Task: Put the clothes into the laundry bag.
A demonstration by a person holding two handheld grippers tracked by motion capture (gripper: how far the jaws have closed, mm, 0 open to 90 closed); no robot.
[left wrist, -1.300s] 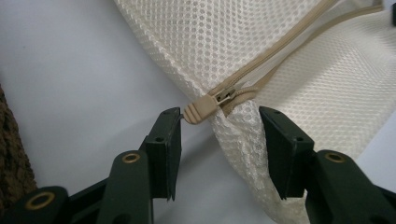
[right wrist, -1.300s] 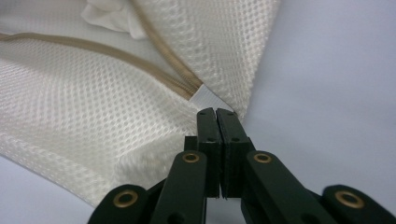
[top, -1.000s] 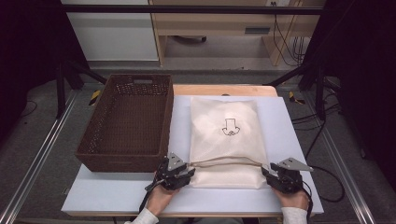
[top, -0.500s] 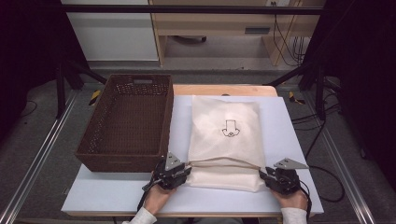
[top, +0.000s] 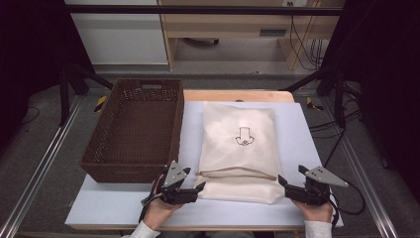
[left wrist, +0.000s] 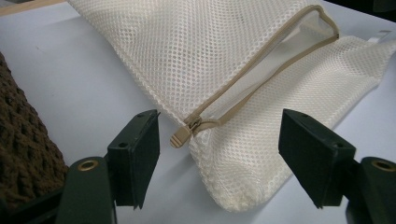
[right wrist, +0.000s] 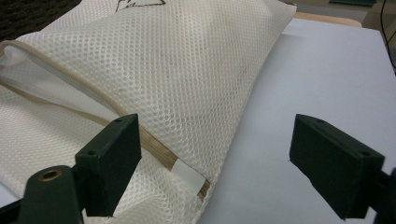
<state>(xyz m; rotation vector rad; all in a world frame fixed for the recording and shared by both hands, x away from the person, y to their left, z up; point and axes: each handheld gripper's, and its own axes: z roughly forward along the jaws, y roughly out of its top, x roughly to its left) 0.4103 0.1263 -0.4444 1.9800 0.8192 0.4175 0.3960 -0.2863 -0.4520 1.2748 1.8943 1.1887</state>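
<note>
A cream mesh zip bag (top: 240, 139) with a small dark print lies flat on the white table (top: 114, 203). Its tan zipper (left wrist: 261, 70) runs along the near end and stands partly open, with the pull (left wrist: 181, 135) at the near left corner. My left gripper (top: 199, 191) (left wrist: 219, 154) is open at that corner. Its jaws have just been opening; the bag's corner lies between them untouched. My right gripper (top: 283, 187) (right wrist: 215, 158) is open at the bag's (right wrist: 177, 60) near right corner. Its jaws have also just been opening, and the pads are clear of the mesh.
A dark brown wicker basket (top: 136, 124) stands on the table's left side, close beside the bag; its wall (left wrist: 23, 140) is just left of my left gripper. Bare table lies right of the bag. Metal rails run along both sides of the table.
Both grippers were shut at the bag's near corners; now their jaws stand wide apart and the corners lie free. Both hands have lifted slightly.
</note>
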